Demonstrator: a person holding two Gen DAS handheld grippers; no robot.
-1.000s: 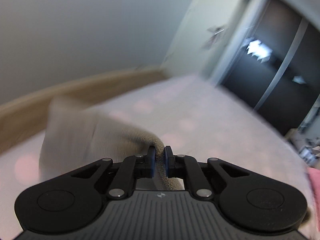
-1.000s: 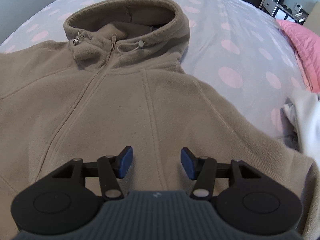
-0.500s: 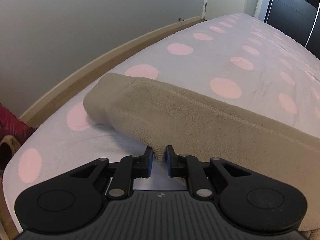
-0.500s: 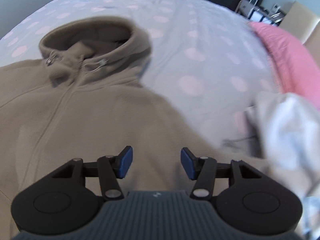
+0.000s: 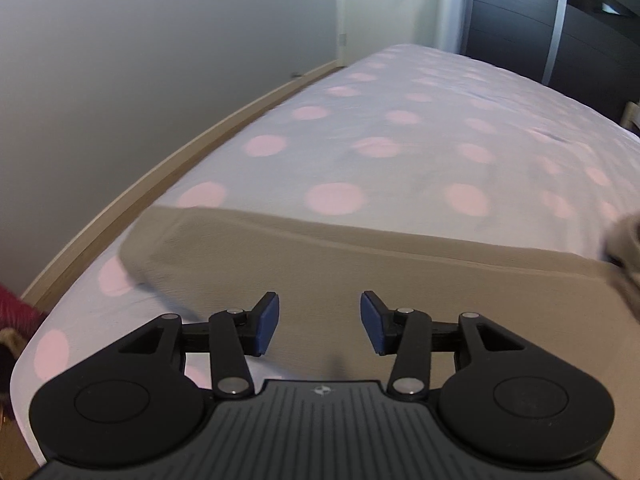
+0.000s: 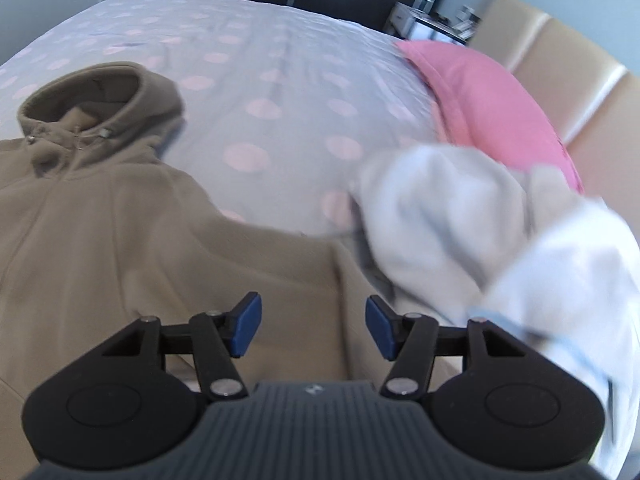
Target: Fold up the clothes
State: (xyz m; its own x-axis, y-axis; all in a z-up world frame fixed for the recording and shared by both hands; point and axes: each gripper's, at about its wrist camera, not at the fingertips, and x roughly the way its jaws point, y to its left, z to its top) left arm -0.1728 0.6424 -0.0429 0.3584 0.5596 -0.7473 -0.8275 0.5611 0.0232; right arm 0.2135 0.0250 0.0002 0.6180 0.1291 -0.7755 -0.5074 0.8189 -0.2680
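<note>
We've just let go: left gripper (image 5: 315,323) now spread, sleeve (image 5: 320,256) dropped flat on the bed (image 5: 400,152). Right gripper (image 6: 313,330) also spread, swung toward the hoodie's (image 6: 100,220) other sleeve beside the white pile (image 6: 480,232). Next fold there.

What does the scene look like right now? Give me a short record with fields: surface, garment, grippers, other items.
surface: bed with a pale sheet printed with pink dots
garment: beige fleece hooded jacket with a zip front, lying flat, hood pointing away; its left sleeve stretched out on the sheet
left gripper: open, over the sleeve, holding nothing
right gripper: open, over the jacket's right sleeve, holding nothing
other items: crumpled white clothes to the right of the jacket; pink pillow beyond them
</note>
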